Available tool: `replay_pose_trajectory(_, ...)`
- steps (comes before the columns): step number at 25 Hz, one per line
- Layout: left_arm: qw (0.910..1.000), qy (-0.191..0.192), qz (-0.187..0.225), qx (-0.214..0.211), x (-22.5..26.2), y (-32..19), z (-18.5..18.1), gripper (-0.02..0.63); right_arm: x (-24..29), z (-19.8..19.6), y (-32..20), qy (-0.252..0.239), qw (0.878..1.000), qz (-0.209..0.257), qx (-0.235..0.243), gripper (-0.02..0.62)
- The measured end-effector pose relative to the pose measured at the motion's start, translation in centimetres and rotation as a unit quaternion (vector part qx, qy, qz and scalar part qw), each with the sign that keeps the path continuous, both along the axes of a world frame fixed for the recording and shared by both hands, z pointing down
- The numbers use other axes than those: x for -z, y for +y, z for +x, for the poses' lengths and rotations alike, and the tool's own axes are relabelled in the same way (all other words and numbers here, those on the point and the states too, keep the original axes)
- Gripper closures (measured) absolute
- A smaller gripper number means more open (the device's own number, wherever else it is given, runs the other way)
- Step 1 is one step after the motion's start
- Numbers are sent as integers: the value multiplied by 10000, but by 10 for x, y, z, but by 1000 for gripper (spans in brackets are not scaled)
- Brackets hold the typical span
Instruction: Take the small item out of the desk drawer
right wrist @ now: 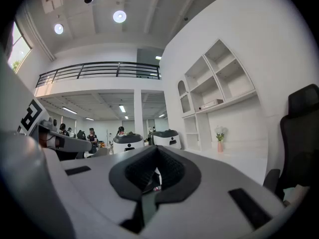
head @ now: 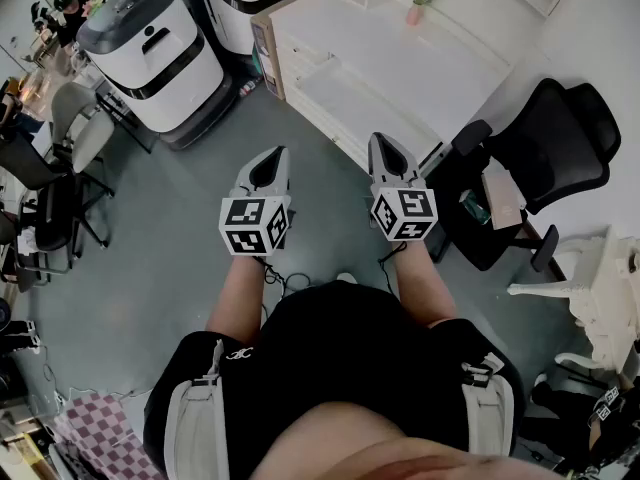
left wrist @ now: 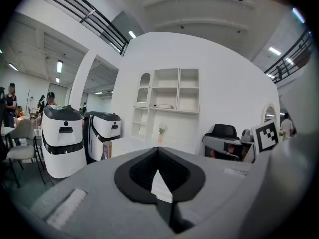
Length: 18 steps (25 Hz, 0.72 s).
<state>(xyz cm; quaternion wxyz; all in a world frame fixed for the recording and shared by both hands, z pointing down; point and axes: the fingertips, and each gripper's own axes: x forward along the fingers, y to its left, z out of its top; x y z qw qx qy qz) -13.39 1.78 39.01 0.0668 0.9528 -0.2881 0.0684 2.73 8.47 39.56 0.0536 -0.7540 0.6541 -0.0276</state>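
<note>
A white desk (head: 400, 68) stands ahead of me across the grey floor, with a lower white ledge (head: 345, 103) along its front. No small item shows, and I cannot tell whether a drawer is open. My left gripper (head: 273, 155) and right gripper (head: 385, 141) are held side by side at waist height, short of the desk, both pointing at it. Both are shut with nothing between the jaws. Past the closed tip of the left gripper (left wrist: 158, 152), the left gripper view shows the desk (left wrist: 134, 143). The right gripper (right wrist: 155, 151) faces the same desk (right wrist: 239, 156).
A black office chair (head: 540, 148) stands right of the desk. A pink vase (head: 415, 13) sits on the desk's far side, under wall shelves (left wrist: 172, 91). Two white machines (head: 150, 53) and a cardboard box (head: 265, 53) stand at left. Grey chairs (head: 80, 138) line the far left.
</note>
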Motion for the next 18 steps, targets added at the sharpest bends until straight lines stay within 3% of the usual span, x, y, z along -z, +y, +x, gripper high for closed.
replay_pose_trajectory(7,10000,88,39,-13,2,21,-1,594,-2,3,20,-221,9997,59,-37,598)
replay_pose_trajectory(18,9996,158,197,-162,6,32,-21,594,2,-24,29,10,10000,72,-56,598)
